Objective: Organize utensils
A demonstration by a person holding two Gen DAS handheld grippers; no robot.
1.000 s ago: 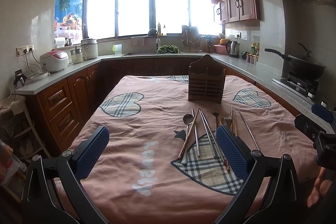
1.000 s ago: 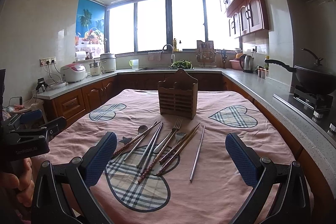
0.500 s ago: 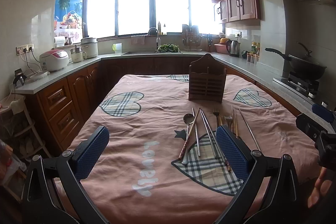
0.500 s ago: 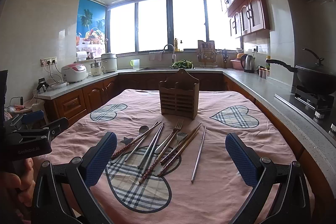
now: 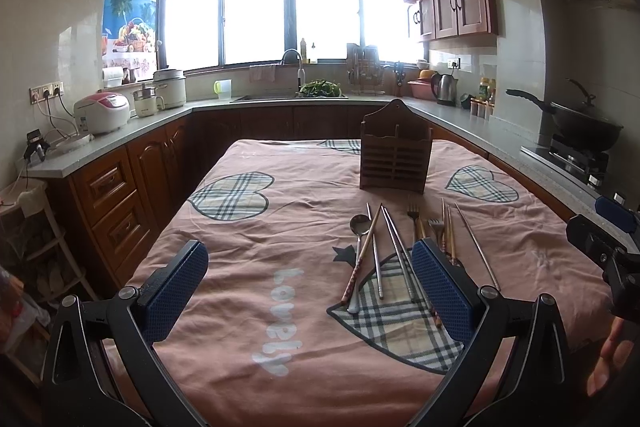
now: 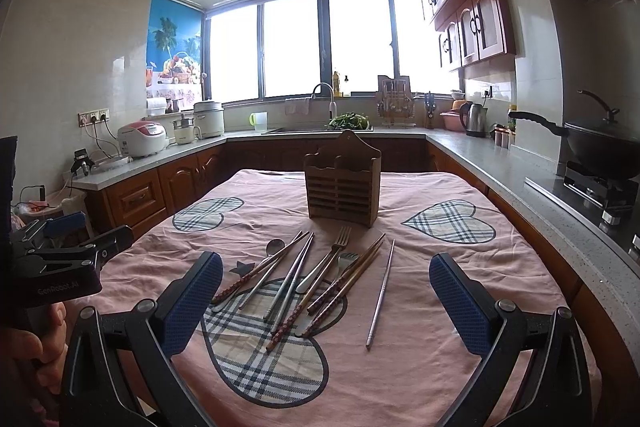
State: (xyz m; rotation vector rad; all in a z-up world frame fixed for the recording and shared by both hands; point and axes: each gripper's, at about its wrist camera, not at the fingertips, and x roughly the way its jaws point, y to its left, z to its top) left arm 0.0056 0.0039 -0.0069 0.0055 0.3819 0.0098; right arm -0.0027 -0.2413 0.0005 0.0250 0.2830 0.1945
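Observation:
Several utensils lie loose on the pink tablecloth: a spoon, forks, metal chopsticks and patterned wooden chopsticks. A brown wooden utensil holder stands upright behind them, also in the left wrist view. My left gripper is open and empty, above the cloth left of the utensils. My right gripper is open and empty, hovering just in front of the pile.
The table sits inside a U-shaped kitchen counter with rice cookers, a sink, a kettle and a wok on the stove. A stool and shelf stand at the left.
Both grippers have eased slightly forward toward the table; the utensils and holder have not moved. Both stay open.

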